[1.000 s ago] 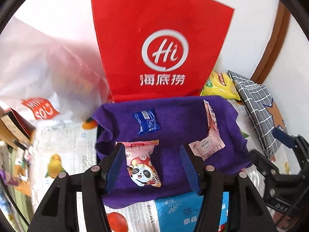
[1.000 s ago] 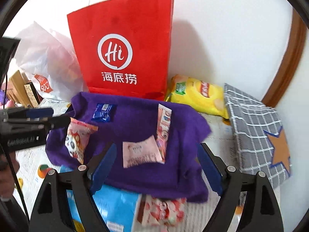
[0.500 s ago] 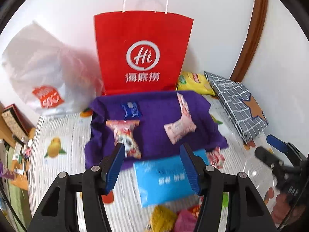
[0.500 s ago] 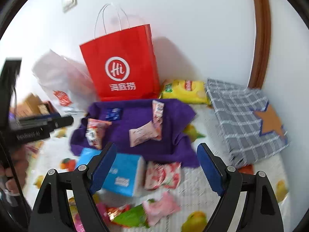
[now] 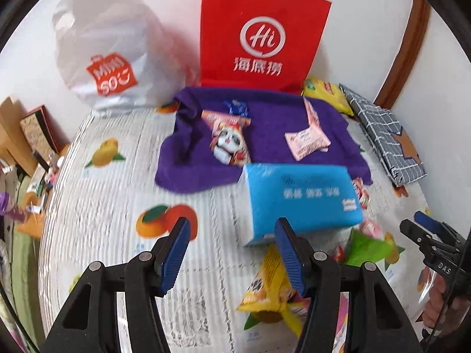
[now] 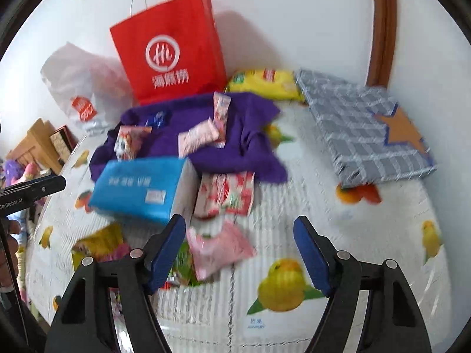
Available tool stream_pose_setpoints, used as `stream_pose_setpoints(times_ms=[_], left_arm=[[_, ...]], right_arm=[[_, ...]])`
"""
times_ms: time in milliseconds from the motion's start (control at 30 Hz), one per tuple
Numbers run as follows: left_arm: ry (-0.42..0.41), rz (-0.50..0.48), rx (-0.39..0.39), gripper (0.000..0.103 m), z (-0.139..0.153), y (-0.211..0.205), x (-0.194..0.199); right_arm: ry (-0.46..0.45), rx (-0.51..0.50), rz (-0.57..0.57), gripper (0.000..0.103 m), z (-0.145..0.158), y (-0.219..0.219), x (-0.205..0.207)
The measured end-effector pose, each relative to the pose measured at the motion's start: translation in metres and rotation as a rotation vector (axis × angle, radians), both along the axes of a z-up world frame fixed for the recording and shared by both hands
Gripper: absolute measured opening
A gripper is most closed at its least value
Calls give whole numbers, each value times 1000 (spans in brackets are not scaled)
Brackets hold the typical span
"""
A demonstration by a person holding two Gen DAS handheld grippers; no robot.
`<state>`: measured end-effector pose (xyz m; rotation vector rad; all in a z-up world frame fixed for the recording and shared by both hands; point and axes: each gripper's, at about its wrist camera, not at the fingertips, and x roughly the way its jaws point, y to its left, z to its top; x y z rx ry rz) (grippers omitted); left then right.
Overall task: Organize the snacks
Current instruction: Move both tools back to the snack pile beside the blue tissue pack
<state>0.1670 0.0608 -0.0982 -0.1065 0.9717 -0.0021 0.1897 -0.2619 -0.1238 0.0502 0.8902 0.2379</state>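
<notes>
A purple cloth (image 5: 265, 108) (image 6: 253, 147) lies on the fruit-print bed cover and carries a panda snack (image 5: 228, 141) (image 6: 128, 142), a small blue packet (image 5: 237, 108), a pink square packet (image 5: 306, 141) (image 6: 195, 136) and a long pink stick packet (image 5: 312, 114) (image 6: 220, 113). In front of it lie a blue tissue pack (image 5: 300, 200) (image 6: 141, 185), a strawberry packet (image 6: 225, 194), a pink packet (image 6: 217, 245) and a yellow snack (image 5: 270, 288). My left gripper (image 5: 232, 253) is open and empty, above the cover. My right gripper (image 6: 240, 250) is open and empty, over the pink packet.
A red paper bag (image 5: 262, 35) (image 6: 170, 47) and a white plastic bag (image 5: 109, 56) stand against the wall. A yellow chip bag (image 6: 265, 83) and a grey checked cushion (image 6: 362, 126) lie at the right. Boxes (image 5: 35, 129) stand at the left edge.
Both grippers have pulled back from the purple cloth, so the tissue pack and loose snacks in front have come into view. Both stay open and empty.
</notes>
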Motion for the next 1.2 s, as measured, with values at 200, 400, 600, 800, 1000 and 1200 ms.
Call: stream_pose_setpoints(times_ms=[200, 400, 600, 800, 1000, 1200], left_arm=[[31, 7, -3, 57, -12, 6, -4], [43, -6, -14, 57, -15, 3, -2], [59, -31, -6, 57, -21, -2, -4], [74, -35, -11, 57, -27, -2, -8], [86, -39, -4, 57, -31, -1, -12], [92, -33, -21, 57, -33, 0, -15]], right_arm=[[62, 59, 33, 69, -25, 5, 6], [82, 78, 50, 69, -36, 17, 23], [138, 35, 78, 69, -54, 24, 30], [163, 40, 60, 72, -58, 10, 29], [185, -4, 50, 72, -58, -12, 22], [184, -20, 29, 72, -56, -33, 9]])
